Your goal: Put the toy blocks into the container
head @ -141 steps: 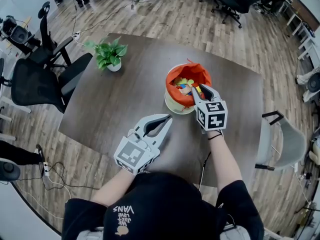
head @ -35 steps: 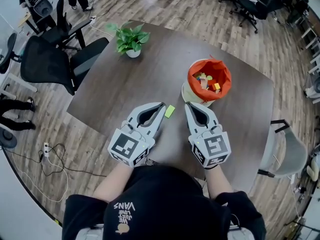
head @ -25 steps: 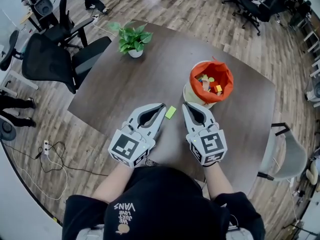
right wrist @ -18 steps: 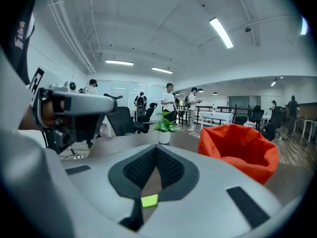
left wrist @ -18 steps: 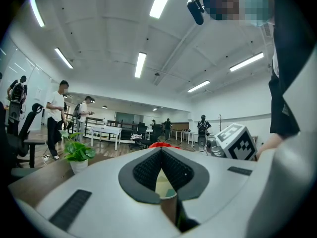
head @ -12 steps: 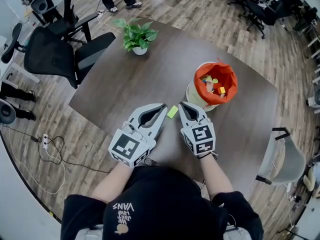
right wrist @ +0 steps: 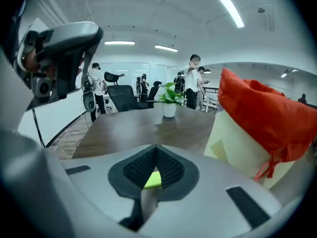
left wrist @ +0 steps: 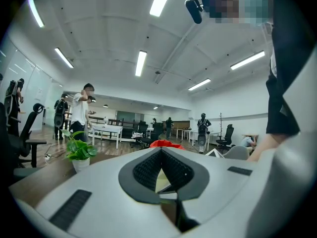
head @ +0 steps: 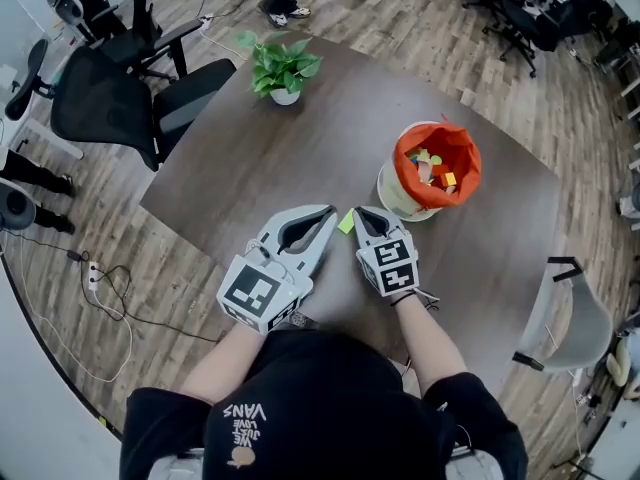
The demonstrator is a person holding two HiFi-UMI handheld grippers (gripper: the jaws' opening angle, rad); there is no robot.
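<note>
One flat yellow-green block (head: 346, 222) lies on the dark table (head: 250, 168), between the tips of my two grippers. My left gripper (head: 329, 211) is shut with nothing in it, just left of the block. My right gripper (head: 357, 212) is shut and empty too, its tips right beside the block. Each gripper view shows the block through the gap behind the closed tips: block (left wrist: 161, 181) in the left gripper (left wrist: 161, 149) view, block (right wrist: 154, 179) in the right gripper (right wrist: 156, 147) view. The cream container (head: 398, 193) with an orange liner (head: 437, 153) holds several coloured blocks, to the far right.
A potted plant (head: 283, 68) stands at the table's far side. Black office chairs (head: 110, 98) are off the left edge and a grey chair (head: 565, 308) is off the right. The container (right wrist: 237, 148) rises close on the right gripper's right. People stand in the room behind.
My right gripper has come back from the container and slid left until its tips reached the yellow-green block. The left gripper has stayed in place.
</note>
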